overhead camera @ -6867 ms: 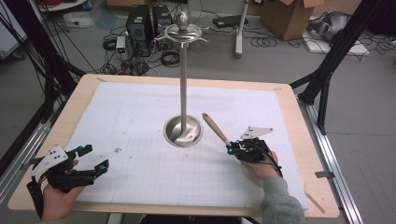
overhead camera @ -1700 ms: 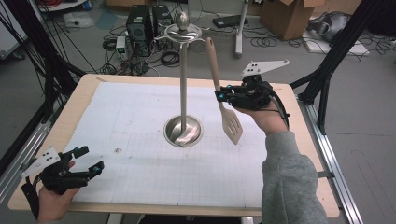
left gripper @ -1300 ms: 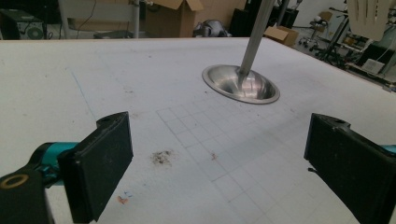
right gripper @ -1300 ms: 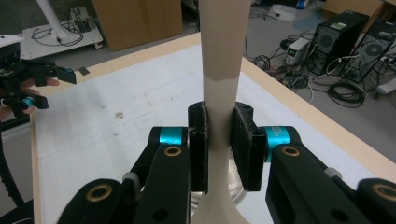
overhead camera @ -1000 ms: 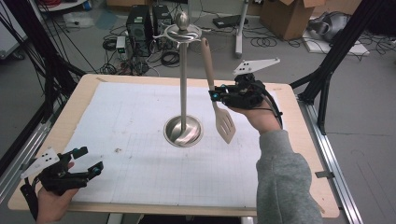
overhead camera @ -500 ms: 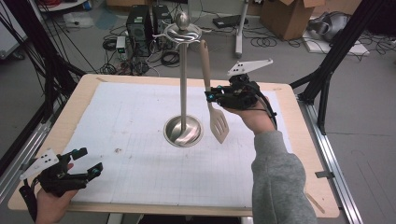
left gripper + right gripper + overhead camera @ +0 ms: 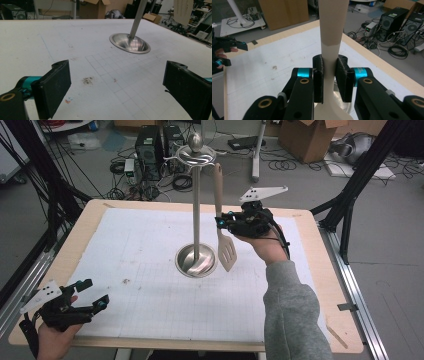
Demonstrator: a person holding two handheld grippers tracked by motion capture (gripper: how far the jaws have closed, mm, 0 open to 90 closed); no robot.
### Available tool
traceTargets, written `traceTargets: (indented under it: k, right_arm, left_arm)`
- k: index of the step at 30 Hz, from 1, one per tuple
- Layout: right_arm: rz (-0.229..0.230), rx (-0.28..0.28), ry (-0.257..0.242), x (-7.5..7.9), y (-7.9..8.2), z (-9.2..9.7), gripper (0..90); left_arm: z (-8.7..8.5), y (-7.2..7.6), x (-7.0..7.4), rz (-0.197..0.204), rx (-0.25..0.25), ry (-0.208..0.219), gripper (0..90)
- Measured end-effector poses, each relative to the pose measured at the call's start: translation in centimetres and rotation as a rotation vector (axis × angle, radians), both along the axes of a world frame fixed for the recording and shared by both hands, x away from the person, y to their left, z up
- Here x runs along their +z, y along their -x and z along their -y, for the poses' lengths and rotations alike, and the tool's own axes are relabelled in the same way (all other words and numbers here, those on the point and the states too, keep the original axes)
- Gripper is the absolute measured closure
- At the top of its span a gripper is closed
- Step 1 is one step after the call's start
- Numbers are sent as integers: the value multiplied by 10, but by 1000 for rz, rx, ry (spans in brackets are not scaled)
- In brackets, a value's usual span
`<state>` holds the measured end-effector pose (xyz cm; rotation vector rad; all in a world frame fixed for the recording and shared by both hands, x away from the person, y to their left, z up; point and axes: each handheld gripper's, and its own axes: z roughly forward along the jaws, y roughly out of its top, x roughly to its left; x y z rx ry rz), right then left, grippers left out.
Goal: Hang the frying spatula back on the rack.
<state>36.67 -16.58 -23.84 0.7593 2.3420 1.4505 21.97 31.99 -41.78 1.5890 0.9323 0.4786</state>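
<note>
Since the earliest picture, when the wooden spatula point(image 7: 223, 227) lay flat on the white mat beside the stand's base and the right gripper point(image 7: 221, 222) sat low over it, the right hand has lifted the tool upright. Over the last two seconds the spatula has drifted leftward toward the utensil stand point(image 7: 196, 210), from well to the side of the pole to just beside it. The left gripper point(image 7: 89, 294) has kept its place at the near left corner throughout.

The right gripper is clenched on the spatula's handle: in the right gripper view the two pads point(image 7: 319, 75) press the pale neck point(image 7: 331, 50) from both sides, just above where it widens toward the blade. From that grip the handle rises straight up, its tip close under the curled arms at the top of the stand point(image 7: 196, 156), while the slotted blade hangs below the jaws, clear of the mat. The stand's pole is just to the left of the gripper, and its round dish base point(image 7: 196, 260) lies below and to the left, near the blade's lower edge.

The left gripper's jaws stand wide apart with nothing between them; in its own view the bare mat point(image 7: 105, 82) lies ahead of them, the dish base point(image 7: 130, 43) farther off.

Behind the right gripper the table's point(image 7: 310, 227) right edge is near; below it the mat is open. Whether the handle tip touches the stand's arms cannot be told.
</note>
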Motion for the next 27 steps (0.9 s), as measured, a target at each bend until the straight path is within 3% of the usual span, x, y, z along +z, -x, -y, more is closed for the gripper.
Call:
traceTargets:
  k: [19, 27]
  right_arm:
    - [35, 0, -31, -5, 0, -4, 744]
    - [63, -5, -62, -3, 9, 1, 504]
  left_arm:
    - [0, 1, -2, -7, -4, -1, 83]
    - [-2, 2, -1, -4, 1, 8, 83]
